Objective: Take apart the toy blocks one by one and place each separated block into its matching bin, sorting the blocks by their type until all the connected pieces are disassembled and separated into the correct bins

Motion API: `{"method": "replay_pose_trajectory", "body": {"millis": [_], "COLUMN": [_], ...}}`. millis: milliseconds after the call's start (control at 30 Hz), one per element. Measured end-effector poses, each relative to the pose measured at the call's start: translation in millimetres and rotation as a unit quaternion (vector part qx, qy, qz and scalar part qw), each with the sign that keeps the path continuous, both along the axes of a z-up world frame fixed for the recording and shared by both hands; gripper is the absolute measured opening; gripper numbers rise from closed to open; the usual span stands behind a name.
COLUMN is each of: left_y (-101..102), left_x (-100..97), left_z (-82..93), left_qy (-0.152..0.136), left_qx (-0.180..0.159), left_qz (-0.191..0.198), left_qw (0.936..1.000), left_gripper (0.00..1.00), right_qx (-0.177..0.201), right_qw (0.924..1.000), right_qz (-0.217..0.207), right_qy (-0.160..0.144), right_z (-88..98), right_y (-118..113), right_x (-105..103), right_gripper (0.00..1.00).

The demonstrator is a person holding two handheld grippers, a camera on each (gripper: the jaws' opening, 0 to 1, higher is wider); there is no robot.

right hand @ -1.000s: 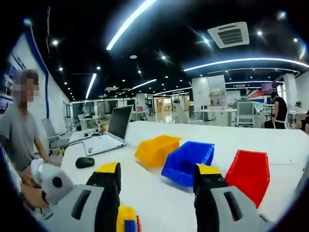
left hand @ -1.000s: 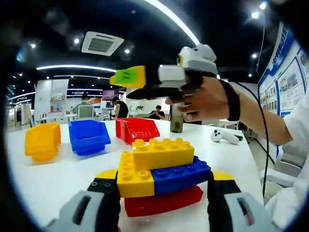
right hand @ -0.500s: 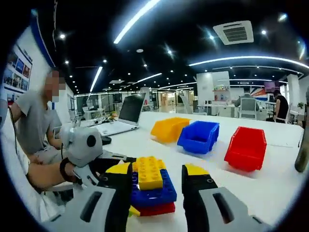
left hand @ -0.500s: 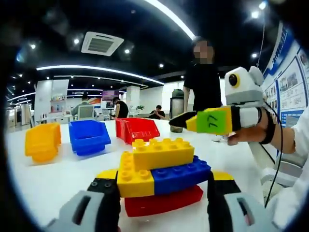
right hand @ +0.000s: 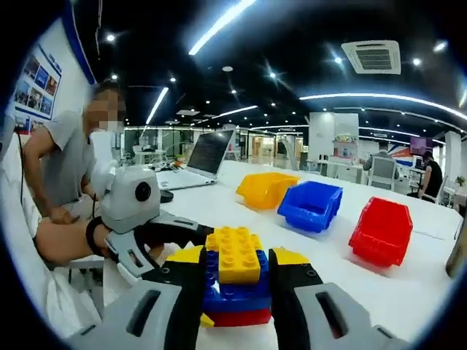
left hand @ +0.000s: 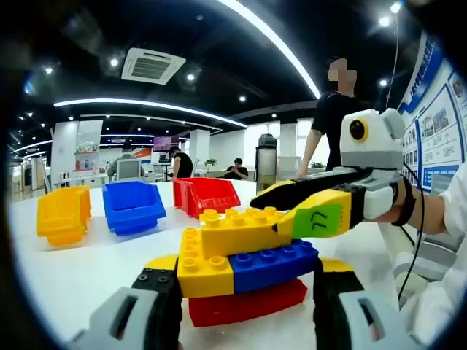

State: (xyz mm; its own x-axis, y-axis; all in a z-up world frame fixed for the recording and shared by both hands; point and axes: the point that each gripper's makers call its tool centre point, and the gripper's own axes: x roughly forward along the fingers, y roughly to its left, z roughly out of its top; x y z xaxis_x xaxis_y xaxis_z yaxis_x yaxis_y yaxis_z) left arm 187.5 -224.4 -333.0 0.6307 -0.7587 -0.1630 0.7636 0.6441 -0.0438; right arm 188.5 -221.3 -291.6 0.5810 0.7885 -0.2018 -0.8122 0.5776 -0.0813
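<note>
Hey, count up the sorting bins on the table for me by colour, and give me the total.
Yellow bin: 1
Blue bin: 1
Red bin: 1
Total: 3 bins

Left gripper view low on the table [left hand: 66, 292], very near the blocks [left hand: 244, 266], facing the bins [left hand: 135, 205], right gripper view near the same blocks [right hand: 233, 281] from another side, bins [right hand: 310, 205] farther back, both views share blocks, bins, table
</note>
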Motion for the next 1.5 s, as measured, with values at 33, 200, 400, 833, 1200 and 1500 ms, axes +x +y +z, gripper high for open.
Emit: {"method": "replay_pose_trajectory", "body": {"millis": [33,200,400,833,1200,1500], "left_y": [-0.5,-0.7,-4.0,-2.0,-2.4,-4.9], "left_x": [-0.5,-0.4,0.8,3.9,1.7,1.4], "left_z": [0.0,-0.9,-1.5,-1.0,-1.2,-1.6], "left_qy": [0.000,-0.002,-0.004,-0.009,-0.014,-0.013], "left_qx": [0.000,0.003,0.007,0.008,0.013,0.013], "left_qz": [-0.001,-0.005,-0.002,0.008,0.008,0.008], "left_qw": [1.0000,1.0000,1.0000,0.9999,0.9998,0.9998], "left_gripper": [0.72,0.72,0.75,0.76,0.75,0.74], "right_qx": [-0.002,-0.013,-0.011,-0.008,0.075,0.056], "right_qw": [1.0000,0.9999,0.9999,0.9994,0.9886,0.9953], "right_qz": [0.002,0.000,0.007,-0.006,-0.035,-0.025], "right_qy": [0.001,-0.005,0.011,0.032,0.126,0.075], "right_z": [-1.5,-5.5,-6.0,-6.8,0.0,8.1], "right_y": [1.8,1.9,3.6,6.0,3.1,3.1], "right_x": [-0.1,4.7,3.0,-2.7,-4.8,1.0], "right_gripper": [0.32,0.26,0.26,0.25,0.24,0.25]}}
